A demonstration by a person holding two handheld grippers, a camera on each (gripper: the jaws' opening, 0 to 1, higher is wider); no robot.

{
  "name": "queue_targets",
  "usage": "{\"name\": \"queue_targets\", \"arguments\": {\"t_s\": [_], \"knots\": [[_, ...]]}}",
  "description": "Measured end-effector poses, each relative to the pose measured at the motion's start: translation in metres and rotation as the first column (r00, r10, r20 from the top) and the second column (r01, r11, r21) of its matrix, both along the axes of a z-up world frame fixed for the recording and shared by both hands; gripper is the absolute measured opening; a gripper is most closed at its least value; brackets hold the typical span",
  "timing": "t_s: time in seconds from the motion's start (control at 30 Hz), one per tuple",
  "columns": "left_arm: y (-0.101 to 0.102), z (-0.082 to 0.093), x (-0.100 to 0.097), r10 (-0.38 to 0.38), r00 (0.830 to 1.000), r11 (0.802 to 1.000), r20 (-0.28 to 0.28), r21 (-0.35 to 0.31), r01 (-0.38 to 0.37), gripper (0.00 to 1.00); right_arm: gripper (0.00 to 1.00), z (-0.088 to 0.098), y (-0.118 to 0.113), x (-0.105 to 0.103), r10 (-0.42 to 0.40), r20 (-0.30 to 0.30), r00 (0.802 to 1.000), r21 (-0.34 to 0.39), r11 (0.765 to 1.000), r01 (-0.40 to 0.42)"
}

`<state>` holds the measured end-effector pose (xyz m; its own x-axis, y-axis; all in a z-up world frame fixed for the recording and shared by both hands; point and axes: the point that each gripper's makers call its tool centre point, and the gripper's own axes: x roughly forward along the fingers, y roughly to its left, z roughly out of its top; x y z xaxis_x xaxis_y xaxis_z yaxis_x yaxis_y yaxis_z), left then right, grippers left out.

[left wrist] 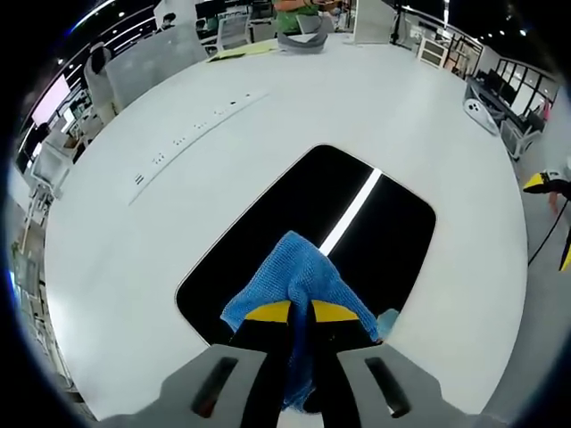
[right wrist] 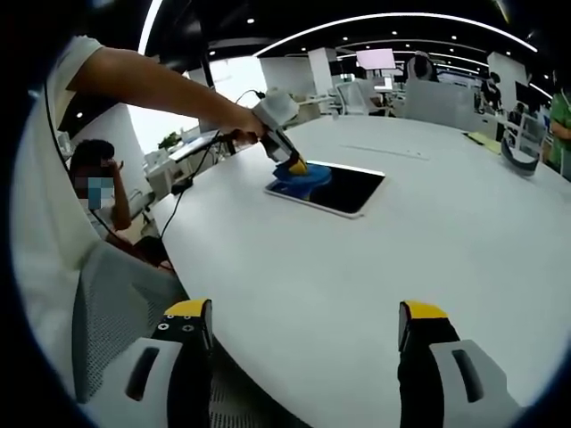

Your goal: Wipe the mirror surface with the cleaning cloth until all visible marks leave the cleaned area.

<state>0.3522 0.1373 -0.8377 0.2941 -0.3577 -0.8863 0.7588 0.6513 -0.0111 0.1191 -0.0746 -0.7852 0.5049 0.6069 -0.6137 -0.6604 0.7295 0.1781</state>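
The right gripper [right wrist: 306, 325] hangs over the table's [right wrist: 375, 267] near edge, jaws wide and holding nothing. Farther across, the left gripper [left wrist: 301, 311] pinches the blue cloth [left wrist: 299, 272] and presses it on the mirror [left wrist: 375, 241], which lies flat on the white table.

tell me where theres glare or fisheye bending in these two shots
Left gripper view: the mirror reflects a ceiling light as one bright white streak, the rest of its surface dark; the table edge bows round from the fisheye. Right gripper view: a bright window behind the left claw washes out, ceiling light strips curve into arcs, and the blue cloth is small but readable.
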Motion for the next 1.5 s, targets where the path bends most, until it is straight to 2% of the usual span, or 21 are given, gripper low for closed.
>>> {"name": "queue_targets", "arguments": {"t_s": [0.53, 0.97, 1.5], "knots": [[-0.013, 0.0, 0.0, -0.001, 1.0, 1.0, 0.001, -0.019, 0.001, 0.05, 0.85, -0.002, -0.003, -0.003, -0.002, -0.011, 1.0, 0.002, 1.0, 0.002], [-0.032, 0.0, 0.0, -0.011, 1.0, 0.999, 0.003, -0.036, 0.011, 0.05, 0.85, -0.002, -0.007, -0.003, -0.013, -0.011, 1.0, 0.006, 1.0, 0.013], [-0.04, 0.0, 0.0, -0.005, 1.0, 0.999, 0.001, -0.048, 0.005, 0.05, 0.85, -0.001, -0.009, -0.003, -0.015, -0.005, 1.0, 0.005, 1.0, 0.015]]}}
